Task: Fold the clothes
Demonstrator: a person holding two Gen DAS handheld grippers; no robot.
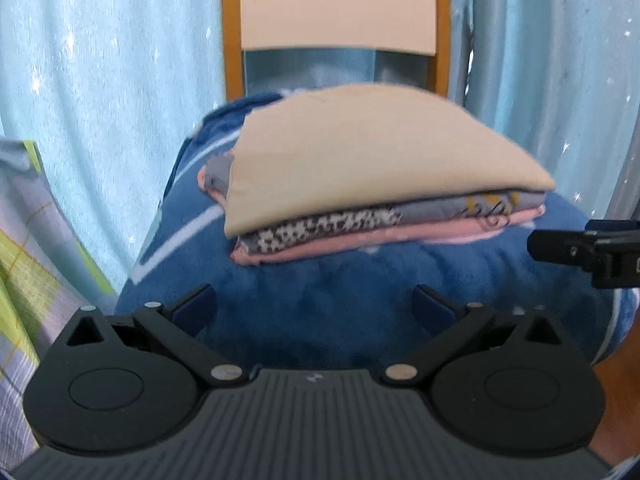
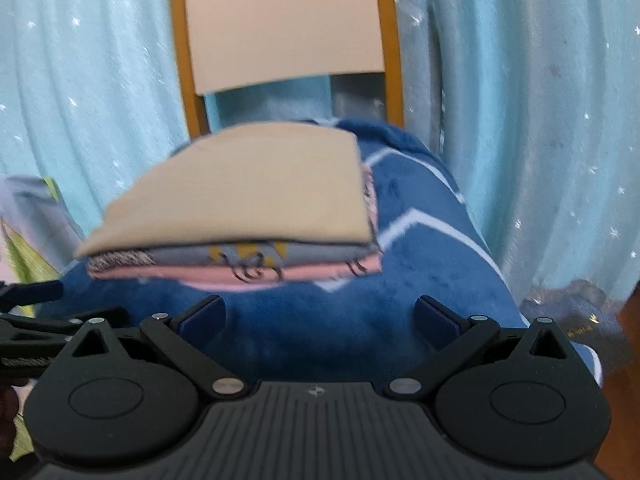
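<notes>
A stack of folded clothes sits on a chair seat covered by a blue plush blanket (image 1: 320, 300). The top piece is a beige folded cloth (image 1: 360, 152), also in the right wrist view (image 2: 248, 192). Under it lie a grey patterned garment (image 1: 320, 226) and a pink one (image 1: 320, 250). My left gripper (image 1: 314, 304) is open and empty, just in front of the stack. My right gripper (image 2: 320, 316) is open and empty, also in front of the stack. The right gripper's body shows at the right edge of the left wrist view (image 1: 588, 248).
The chair back (image 1: 336, 4) with its orange frame rises behind the stack. Light blue curtains (image 1: 100, 100) hang behind and to both sides. A checked green and lilac cloth (image 1: 24, 260) lies at the left. Wooden floor (image 2: 628, 340) shows at the right.
</notes>
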